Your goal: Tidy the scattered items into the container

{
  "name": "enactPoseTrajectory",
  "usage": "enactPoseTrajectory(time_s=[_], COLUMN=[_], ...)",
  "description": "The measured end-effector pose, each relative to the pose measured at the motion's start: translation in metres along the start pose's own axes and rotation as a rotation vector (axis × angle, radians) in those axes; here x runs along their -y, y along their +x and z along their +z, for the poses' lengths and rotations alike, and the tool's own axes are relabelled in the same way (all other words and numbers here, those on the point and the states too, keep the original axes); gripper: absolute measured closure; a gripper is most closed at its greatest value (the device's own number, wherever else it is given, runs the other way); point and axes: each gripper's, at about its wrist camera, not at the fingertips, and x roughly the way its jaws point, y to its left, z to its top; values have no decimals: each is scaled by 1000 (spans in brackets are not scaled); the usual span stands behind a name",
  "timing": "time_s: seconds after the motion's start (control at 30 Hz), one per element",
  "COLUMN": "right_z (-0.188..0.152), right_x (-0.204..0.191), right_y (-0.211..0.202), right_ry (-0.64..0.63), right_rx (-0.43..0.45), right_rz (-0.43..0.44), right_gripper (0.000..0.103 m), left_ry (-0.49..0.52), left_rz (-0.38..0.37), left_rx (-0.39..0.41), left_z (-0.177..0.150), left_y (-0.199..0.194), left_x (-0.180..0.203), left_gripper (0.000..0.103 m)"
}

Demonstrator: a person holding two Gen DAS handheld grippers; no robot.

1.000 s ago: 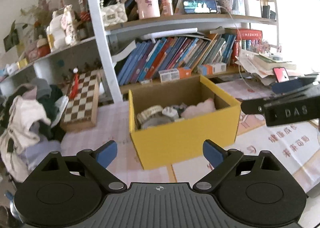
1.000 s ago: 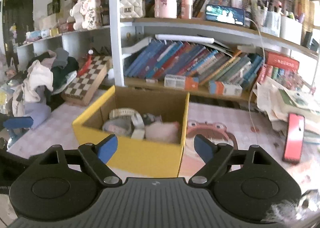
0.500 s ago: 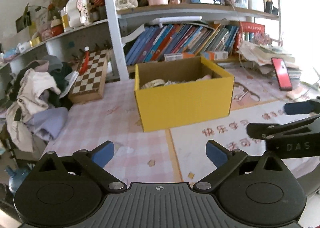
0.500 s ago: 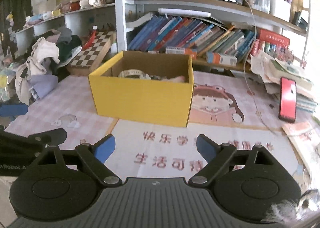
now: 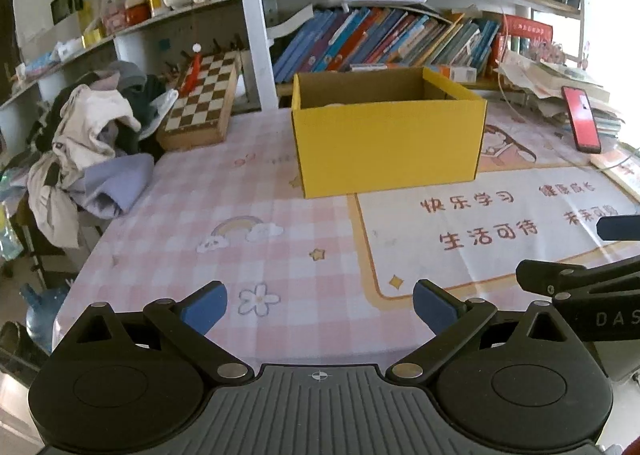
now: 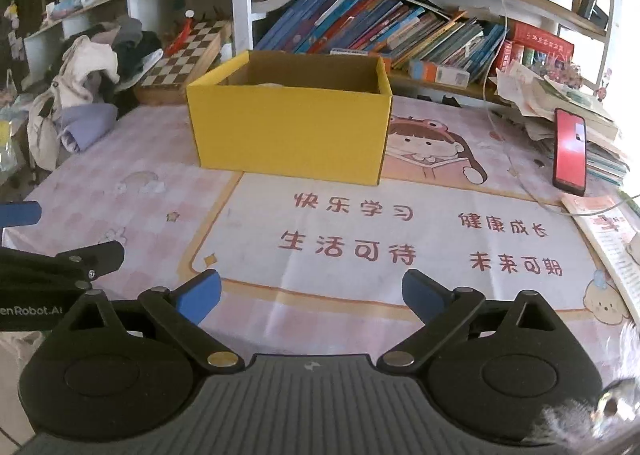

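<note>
A yellow cardboard box [image 5: 388, 143] stands on the table near the bookshelf; it also shows in the right wrist view [image 6: 290, 131]. Its contents are almost hidden from this low angle; only a pale sliver shows inside. My left gripper [image 5: 320, 305] is open and empty, low over the table's near edge, well short of the box. My right gripper [image 6: 311, 293] is open and empty, also near the front edge. Each gripper shows at the side of the other's view.
A chessboard [image 5: 200, 103] leans left of the box. A heap of clothes [image 5: 88, 143] lies at the table's left. A red phone [image 6: 570, 151] and stacked papers [image 6: 568, 107] sit at the right, a cable [image 6: 516, 171] beside them. A bookshelf [image 5: 384, 39] stands behind.
Both grippers have pulled back and down from above the box to the table's near edge. The box's contents have dropped out of sight.
</note>
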Motion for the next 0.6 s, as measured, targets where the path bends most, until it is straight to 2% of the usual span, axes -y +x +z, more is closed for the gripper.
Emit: enactPoseTrajectory(time_s=[0.6], right_z=[-5], right_x=[6], right_y=[1], right_ry=[23], right_rx=[-31], right_rz=[-15], right_gripper=[0], left_ry=[-6], left_rz=[4], left_rx=[-43], left_z=[-2], left_y=[2], left_x=[4], left_gripper=[0])
